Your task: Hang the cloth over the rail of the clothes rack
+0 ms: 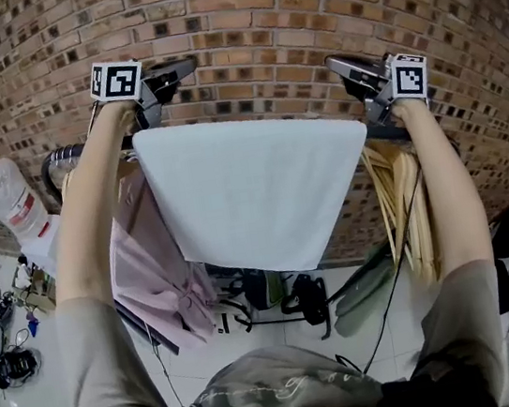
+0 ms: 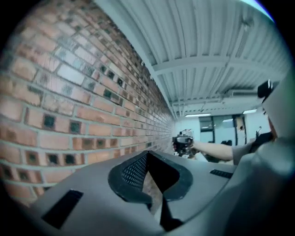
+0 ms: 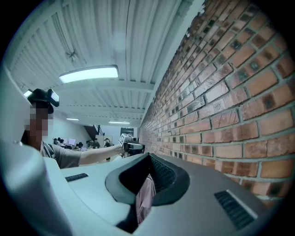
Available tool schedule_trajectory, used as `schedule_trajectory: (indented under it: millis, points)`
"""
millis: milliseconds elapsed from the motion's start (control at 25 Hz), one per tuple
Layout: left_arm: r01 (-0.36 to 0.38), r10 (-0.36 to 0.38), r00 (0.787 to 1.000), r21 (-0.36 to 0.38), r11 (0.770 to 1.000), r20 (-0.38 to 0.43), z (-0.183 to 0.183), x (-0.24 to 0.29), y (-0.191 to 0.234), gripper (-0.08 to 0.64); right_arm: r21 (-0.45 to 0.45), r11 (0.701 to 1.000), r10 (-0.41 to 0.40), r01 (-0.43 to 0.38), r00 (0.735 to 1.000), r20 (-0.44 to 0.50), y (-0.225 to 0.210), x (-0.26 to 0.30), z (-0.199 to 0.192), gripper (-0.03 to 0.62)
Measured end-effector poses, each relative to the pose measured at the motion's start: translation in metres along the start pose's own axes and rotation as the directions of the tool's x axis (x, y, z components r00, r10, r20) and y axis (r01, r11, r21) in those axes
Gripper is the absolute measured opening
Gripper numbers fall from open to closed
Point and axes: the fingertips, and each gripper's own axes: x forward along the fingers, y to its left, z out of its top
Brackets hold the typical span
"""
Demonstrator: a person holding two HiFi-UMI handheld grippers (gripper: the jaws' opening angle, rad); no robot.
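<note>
**Clothes rack against brick wall: contents and clearances**

1. Brick wall point(image 1: 246, 19). It filled the whole background and stood close behind the rack. In both gripper views its courses ran right alongside the tool, so little room lay on that side.

2. Cloth point(image 1: 252, 189), white, rectangular. It was draped over the rail point(image 1: 56, 159) near the middle, with its top fold running along the bar and its front panel hanging flat. The lower edge hung free, slightly lower at the right, with open air under it above the floor point(image 1: 45, 390).

3. Pink garment point(image 1: 151, 270). It hung from the same rail, just left of the cloth, whose left edge overlapped it in the head view. The rail's dark end stuck out beyond it.

4. Wooden hangers point(image 1: 408, 213), a bunch. They hung just right of the cloth's upper right corner and crowded that end of the bar.

5. Left gripper point(image 2: 145, 154). It was raised above the cloth's upper left corner and apart from it. Its jaws met at the tips with nothing clamped between them.

6. Right gripper point(image 3: 150, 156). It was held near the cloth's upper right corner, above the rail. Its jaw tips were likewise together and held nothing. The pink garment showed through the gap behind them.
</note>
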Motion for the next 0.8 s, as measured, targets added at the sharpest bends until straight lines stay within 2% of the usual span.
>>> schedule_trajectory:
  millis: [80, 160, 200, 320, 400, 520, 640, 800]
  points:
    - [-0.095, 0.093, 0.995, 0.101, 0.990, 0.022, 0.021, -0.007, 0.005, 0.006, -0.012, 0.998, -0.057, 0.057, 0.998, 0.034, -0.010, -0.006, 0.007, 0.008]
    - [-0.092, 0.082, 0.993, 0.126, 0.988, 0.084, 0.046, -0.012, -0.005, 0.006, -0.034, 0.992, -0.122, 0.125, 0.989, 0.080, -0.014, -0.020, 0.022, 0.008]
    - [-0.062, 0.049, 0.992, 0.109, 0.992, 0.117, 0.056, -0.015, -0.014, 0.006, -0.040, 0.989, -0.139, 0.144, 0.985, 0.107, -0.014, -0.026, 0.032, 0.008]
    - [0.046, -0.041, 0.985, -0.026, 0.999, 0.166, 0.066, -0.028, -0.039, 0.006, -0.044, 0.988, -0.141, 0.149, 0.979, 0.149, -0.005, -0.035, 0.056, 0.008]
    - [0.041, -0.037, 0.987, -0.021, 0.999, 0.156, 0.067, -0.039, -0.048, 0.006, -0.030, 0.988, -0.145, 0.151, 0.978, 0.147, 0.001, -0.039, 0.066, 0.008]
    - [0.020, -0.020, 0.986, 0.003, 1.000, 0.168, 0.064, -0.053, -0.063, 0.006, -0.004, 0.990, -0.137, 0.138, 0.982, 0.129, 0.024, -0.040, 0.078, 0.008]
    - [0.074, -0.070, 0.973, -0.010, 0.997, 0.218, 0.064, -0.070, -0.085, 0.006, -0.023, 0.996, -0.087, 0.090, 0.990, 0.114, 0.063, -0.034, 0.085, 0.008]
    - [0.125, -0.137, 0.962, 0.065, 0.990, 0.236, 0.053, -0.094, -0.121, 0.006, -0.045, 0.999, 0.023, -0.018, 0.992, 0.124, 0.128, -0.023, 0.076, 0.008]
